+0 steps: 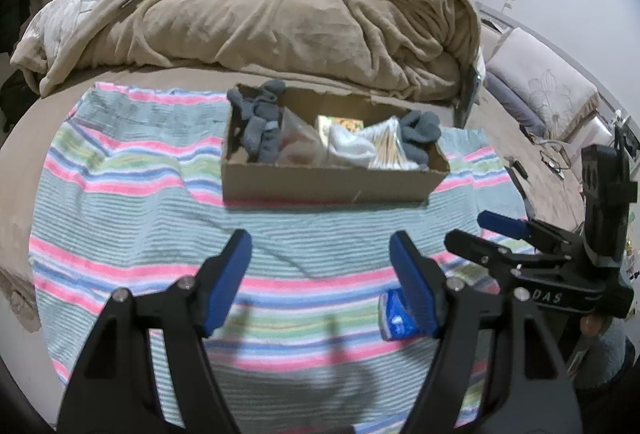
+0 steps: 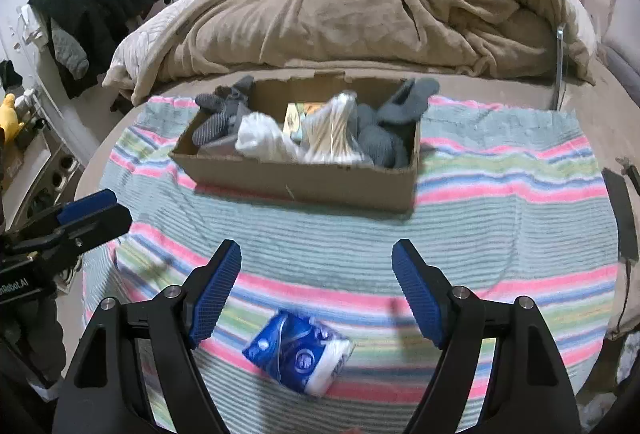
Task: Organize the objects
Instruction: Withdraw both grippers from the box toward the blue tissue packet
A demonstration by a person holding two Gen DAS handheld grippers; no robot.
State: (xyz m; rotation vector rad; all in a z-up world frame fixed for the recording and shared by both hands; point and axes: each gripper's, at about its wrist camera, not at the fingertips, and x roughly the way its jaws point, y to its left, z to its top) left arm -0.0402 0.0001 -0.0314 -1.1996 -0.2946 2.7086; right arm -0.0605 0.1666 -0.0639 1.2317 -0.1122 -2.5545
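From the left wrist view, the left tool (image 1: 320, 270) hangs released above the striped towel (image 1: 132, 170) spread on the bed (image 1: 24, 154), its blue pads wide apart and gripping nothing. A blue tissue pack (image 1: 394, 318) lies on the towel near the bed's near edge, partly hidden behind the tool's right pad. Farther toward the middle of the bed sits the cardboard box (image 1: 328, 182), holding grey socks (image 1: 260, 122), something white and what may be a bag of cotton swabs, though blur makes that uncertain. The right tool (image 1: 476, 234) shows at the right, also spread open and empty.

From the right wrist view, the right tool (image 2: 316, 282) is released, and the tissue pack (image 2: 300, 354) lies tilted on the towel (image 2: 500, 218) just below the gap between its pads, touching neither. The box (image 2: 304, 178) stands well beyond. The left tool (image 2: 100, 210) juts in from the left edge.
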